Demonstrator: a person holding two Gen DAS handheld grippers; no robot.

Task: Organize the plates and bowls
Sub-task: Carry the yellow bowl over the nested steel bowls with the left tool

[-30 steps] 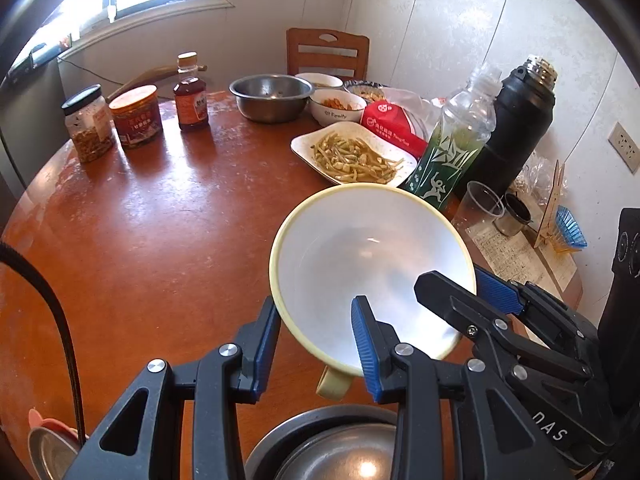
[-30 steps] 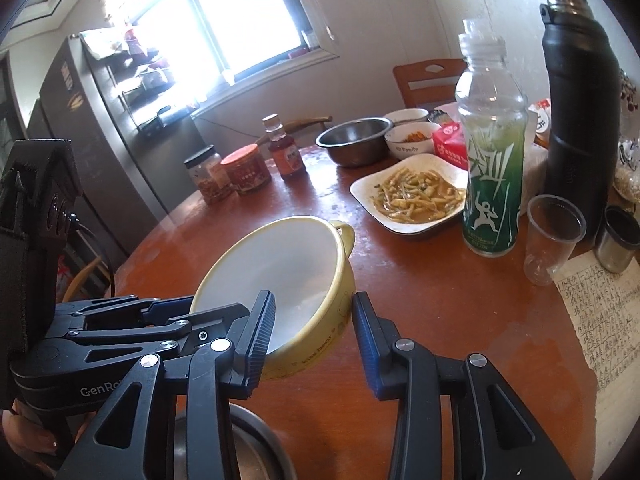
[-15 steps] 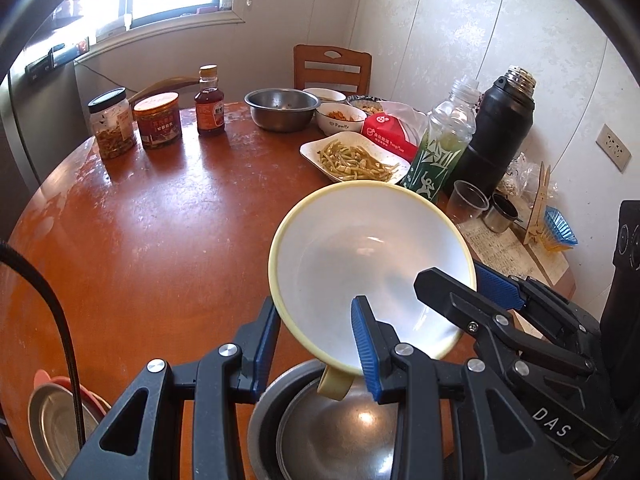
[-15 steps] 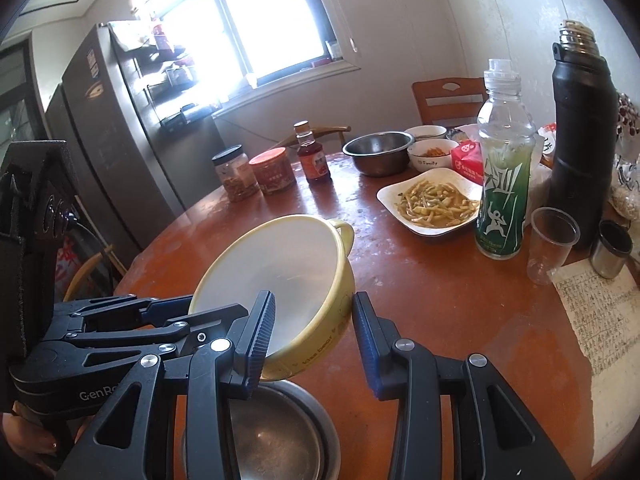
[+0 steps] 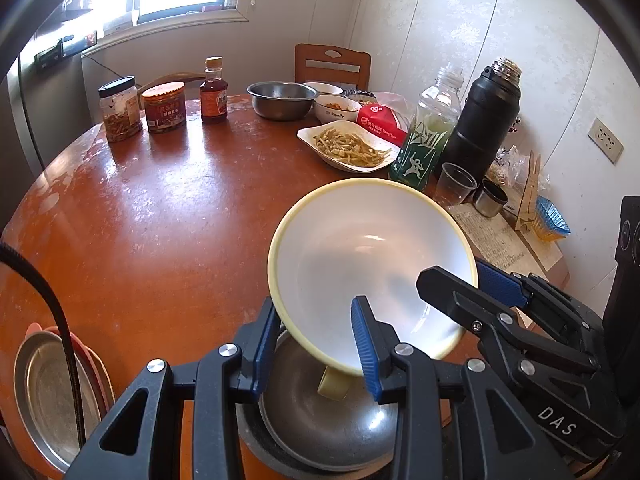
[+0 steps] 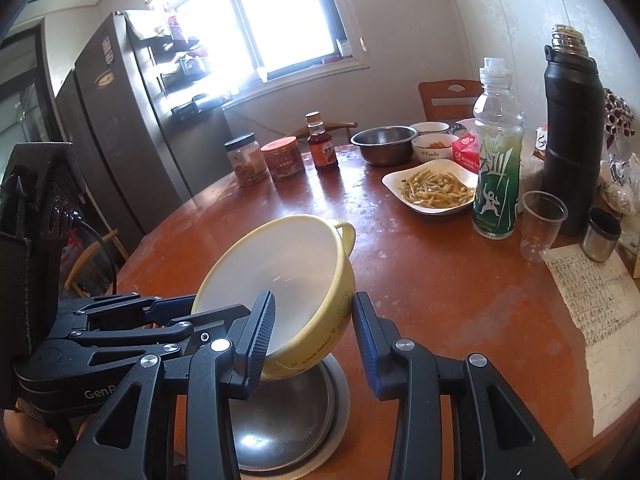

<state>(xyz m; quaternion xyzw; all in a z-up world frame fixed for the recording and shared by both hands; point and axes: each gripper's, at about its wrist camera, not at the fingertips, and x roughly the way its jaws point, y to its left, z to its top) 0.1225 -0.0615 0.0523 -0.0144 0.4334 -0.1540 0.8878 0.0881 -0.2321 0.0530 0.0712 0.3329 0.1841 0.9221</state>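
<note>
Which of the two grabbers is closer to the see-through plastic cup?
Right. The right gripper holds the yellow bowl by the rim on the side facing the plastic cup. The left gripper holds the rim farther away.

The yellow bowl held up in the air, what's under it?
Under the yellow bowl sits a steel bowl on the table. Its near part is covered by the fingers.

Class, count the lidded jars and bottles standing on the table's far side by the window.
3: black-lidded jar leftmost, red-lidded jar beside it, sauce bottle to their right. None looks hidden.
</note>
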